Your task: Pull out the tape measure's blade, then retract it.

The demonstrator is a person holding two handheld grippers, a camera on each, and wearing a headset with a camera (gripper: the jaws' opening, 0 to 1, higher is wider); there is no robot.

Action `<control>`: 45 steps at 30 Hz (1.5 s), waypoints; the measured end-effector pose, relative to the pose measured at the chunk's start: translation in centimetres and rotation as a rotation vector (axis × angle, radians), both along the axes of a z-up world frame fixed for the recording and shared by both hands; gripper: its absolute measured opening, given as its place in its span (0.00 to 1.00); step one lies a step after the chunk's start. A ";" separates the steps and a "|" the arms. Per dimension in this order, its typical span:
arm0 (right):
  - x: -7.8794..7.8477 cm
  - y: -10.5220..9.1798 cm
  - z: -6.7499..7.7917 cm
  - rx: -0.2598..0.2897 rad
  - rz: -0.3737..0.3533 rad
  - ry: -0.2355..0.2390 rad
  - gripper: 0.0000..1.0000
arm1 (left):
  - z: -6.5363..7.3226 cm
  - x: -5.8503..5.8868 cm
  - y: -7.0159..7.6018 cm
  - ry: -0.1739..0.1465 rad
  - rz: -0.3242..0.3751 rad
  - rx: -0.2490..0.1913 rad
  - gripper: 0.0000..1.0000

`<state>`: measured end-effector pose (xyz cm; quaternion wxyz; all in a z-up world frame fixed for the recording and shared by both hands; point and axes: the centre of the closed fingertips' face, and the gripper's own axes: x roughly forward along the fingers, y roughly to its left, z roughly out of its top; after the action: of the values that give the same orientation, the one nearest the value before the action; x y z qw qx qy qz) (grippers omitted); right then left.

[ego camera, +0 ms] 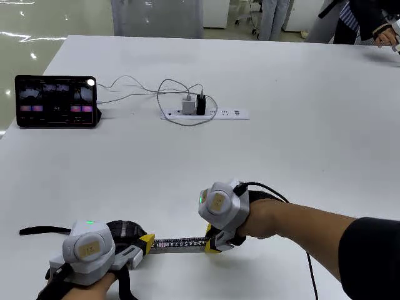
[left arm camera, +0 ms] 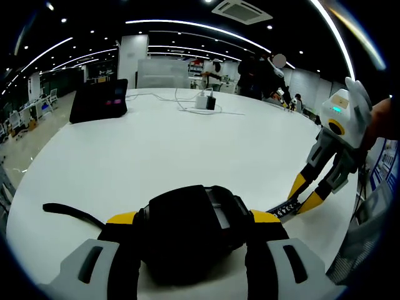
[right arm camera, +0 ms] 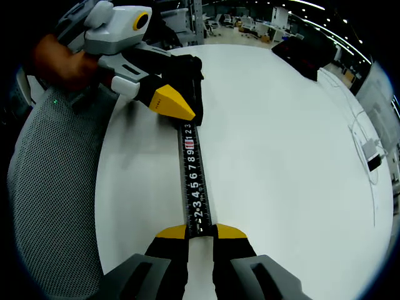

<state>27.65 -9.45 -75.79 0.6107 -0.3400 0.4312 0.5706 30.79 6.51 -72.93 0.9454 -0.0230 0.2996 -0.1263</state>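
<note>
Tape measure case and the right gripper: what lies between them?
The pulled-out blade, numbered, stretched over the bare white table from case to right gripper; clearest in the right gripper view.

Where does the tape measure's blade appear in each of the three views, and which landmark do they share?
Head view: the blade lies at bottom centre, stretched from the case in the left gripper to the right gripper.
Left gripper view: the blade is at lower right, beside the right gripper's yellow tips.
Right gripper view: the blade runs up the centre to the case.
Shared landmark: the tablet.
</note>
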 end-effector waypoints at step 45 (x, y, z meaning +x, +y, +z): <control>0.0 2.9 0.0 0.041 0.043 -0.034 0.11 | -0.1 0.0 0.1 0.011 -0.007 -0.018 0.64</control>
<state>27.68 -6.51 -75.75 0.6123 -0.3465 0.4014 0.5864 30.81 6.62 -72.99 0.9431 -0.0310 0.3036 -0.1321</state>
